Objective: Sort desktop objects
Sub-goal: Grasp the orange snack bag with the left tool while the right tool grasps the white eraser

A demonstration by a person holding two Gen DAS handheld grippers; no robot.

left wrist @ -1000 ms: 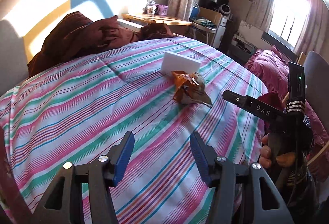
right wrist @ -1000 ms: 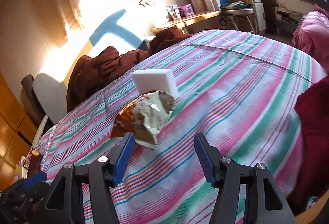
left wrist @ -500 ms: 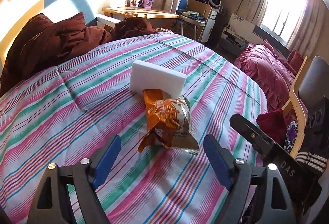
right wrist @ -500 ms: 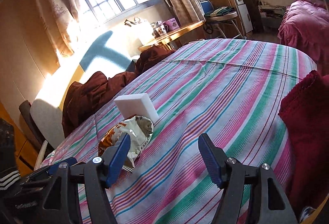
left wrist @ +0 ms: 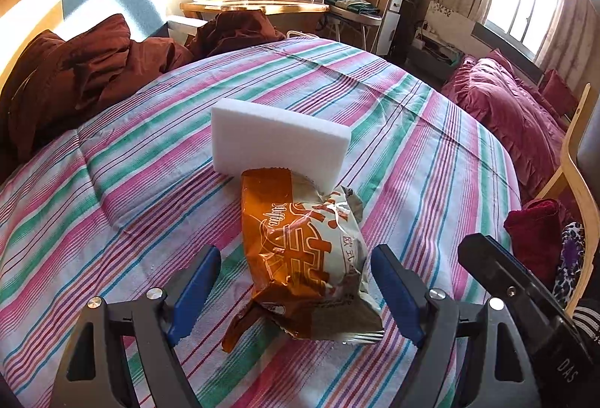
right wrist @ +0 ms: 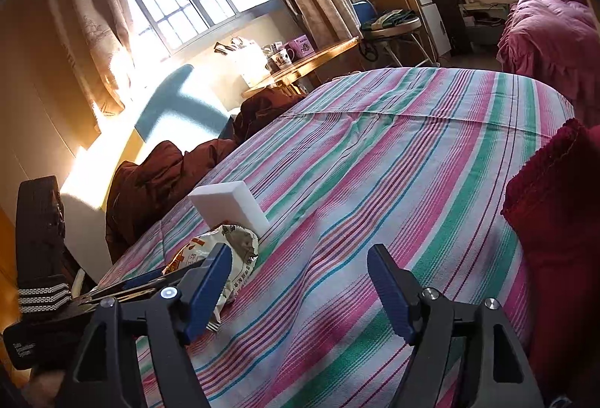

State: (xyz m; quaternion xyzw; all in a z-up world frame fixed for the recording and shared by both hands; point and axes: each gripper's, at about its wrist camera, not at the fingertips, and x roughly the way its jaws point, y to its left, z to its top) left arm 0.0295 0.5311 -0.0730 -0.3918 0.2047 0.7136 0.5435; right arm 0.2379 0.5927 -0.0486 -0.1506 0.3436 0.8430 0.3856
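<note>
Your left tongs (left wrist: 296, 290) stand wide, straddling the snack packet (left wrist: 303, 258) on the striped bed (left wrist: 112, 190) without pinching it. Your right tongs (right wrist: 300, 286) are opening, empty, packet at their left.

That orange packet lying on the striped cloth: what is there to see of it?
The snack packet is a crinkly, shiny foil pouch, orange on one side and silvery-grey on the other, with printed lettering. It looks sealed and puffy, its near end crumpled. It lies flat on the striped cloth, its far end against the white foam block standing on edge behind it. It sits between the wide-open blue fingers of the left gripper, which do not touch it.
</note>
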